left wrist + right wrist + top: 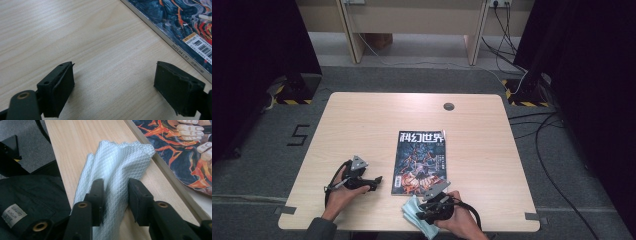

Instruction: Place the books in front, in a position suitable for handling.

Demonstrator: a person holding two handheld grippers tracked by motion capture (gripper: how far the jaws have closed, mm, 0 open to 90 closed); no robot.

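Note:
A pale blue waffle-textured cloth point(413, 214) lies at the table's near edge, just below the magazine's lower corner. My right gripper point(424, 210) is over it. In the right gripper view the cloth point(120, 162) is bunched up between the two black jaws, and my right gripper point(116, 195) is shut on it. A magazine point(421, 162) with a dark cover of orange and blue art lies flat at the table's middle. My left gripper point(373, 182) rests left of the magazine, pointing at it. Its jaws stand wide apart over bare wood, so my left gripper point(113, 85) is open, with the magazine's spine point(180, 50) beyond.
The light wooden table point(362, 120) has a round cable hole point(448, 106) near its far edge. Dark clothing point(30, 195) hangs just past the near edge beside the cloth. Cables point(552, 165) trail over the grey floor on the right.

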